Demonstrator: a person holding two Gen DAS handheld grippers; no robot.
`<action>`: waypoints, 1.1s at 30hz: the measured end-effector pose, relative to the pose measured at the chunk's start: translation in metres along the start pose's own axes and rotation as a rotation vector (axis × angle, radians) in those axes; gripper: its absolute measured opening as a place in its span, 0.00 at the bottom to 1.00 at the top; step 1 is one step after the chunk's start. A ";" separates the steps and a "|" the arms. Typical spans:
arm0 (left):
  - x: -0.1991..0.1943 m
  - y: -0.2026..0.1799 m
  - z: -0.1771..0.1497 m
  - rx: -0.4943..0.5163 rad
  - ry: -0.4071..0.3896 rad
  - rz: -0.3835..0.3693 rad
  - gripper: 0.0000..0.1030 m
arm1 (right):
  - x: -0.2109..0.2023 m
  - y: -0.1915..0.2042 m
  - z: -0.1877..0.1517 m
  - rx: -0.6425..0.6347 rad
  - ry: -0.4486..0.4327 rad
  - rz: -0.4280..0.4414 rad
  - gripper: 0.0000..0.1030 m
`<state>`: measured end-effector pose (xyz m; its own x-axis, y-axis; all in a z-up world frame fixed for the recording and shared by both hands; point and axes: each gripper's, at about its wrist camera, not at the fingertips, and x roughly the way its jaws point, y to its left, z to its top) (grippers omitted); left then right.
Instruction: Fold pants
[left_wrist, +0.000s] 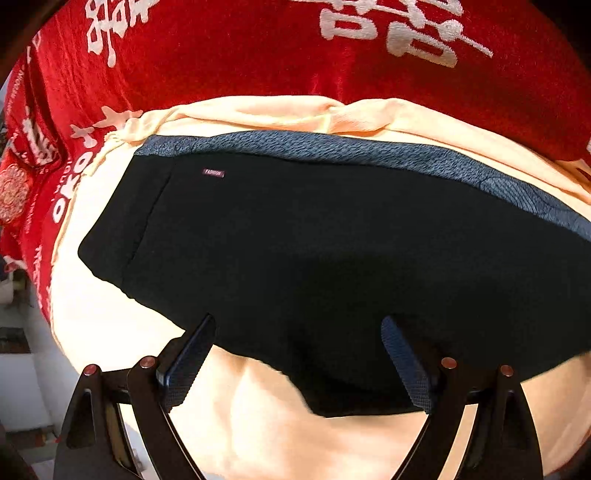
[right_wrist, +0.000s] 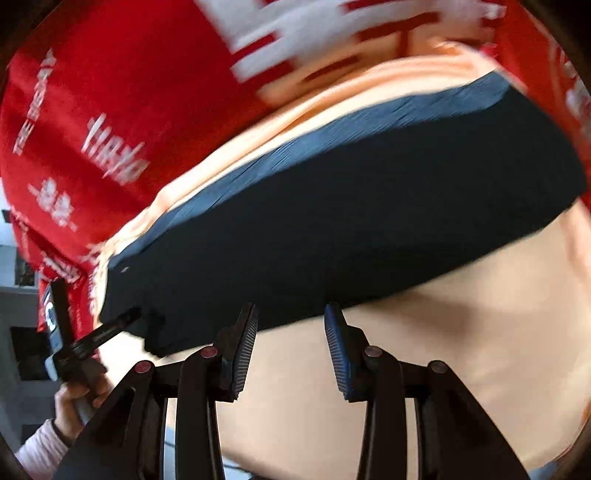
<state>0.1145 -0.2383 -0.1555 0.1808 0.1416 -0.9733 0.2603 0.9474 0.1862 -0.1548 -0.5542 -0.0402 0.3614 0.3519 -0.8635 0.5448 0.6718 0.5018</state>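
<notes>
The black pants (left_wrist: 314, 236) lie folded on a cream cloth (left_wrist: 280, 421), with a grey-blue textured waistband (left_wrist: 332, 149) along the far edge and a small label (left_wrist: 213, 172). My left gripper (left_wrist: 297, 363) is open, its jaws straddling the near edge of the pants without closing on them. In the right wrist view the pants (right_wrist: 351, 218) appear blurred. My right gripper (right_wrist: 291, 349) is open, just short of their near edge over the cream cloth (right_wrist: 461, 339). The left gripper (right_wrist: 110, 328) shows at the pants' left end, held by a hand.
A red cloth with white characters (left_wrist: 258, 55) covers the surface beyond the cream cloth and also shows in the right wrist view (right_wrist: 129, 110). The surface's left edge drops to a pale floor (left_wrist: 22, 369).
</notes>
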 end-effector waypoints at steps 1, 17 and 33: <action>0.003 0.007 -0.001 0.011 0.003 -0.014 0.89 | 0.005 0.009 -0.008 0.005 0.002 0.009 0.40; 0.048 0.138 0.043 0.062 -0.092 -0.014 0.89 | 0.149 0.142 -0.080 0.160 0.098 0.260 0.40; 0.066 0.142 0.020 0.248 -0.115 -0.087 0.91 | 0.154 0.148 -0.085 0.169 0.077 0.138 0.07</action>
<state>0.1824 -0.1003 -0.1905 0.2501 0.0162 -0.9681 0.5014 0.8532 0.1439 -0.0827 -0.3450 -0.1029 0.3861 0.4858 -0.7842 0.6158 0.4973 0.6112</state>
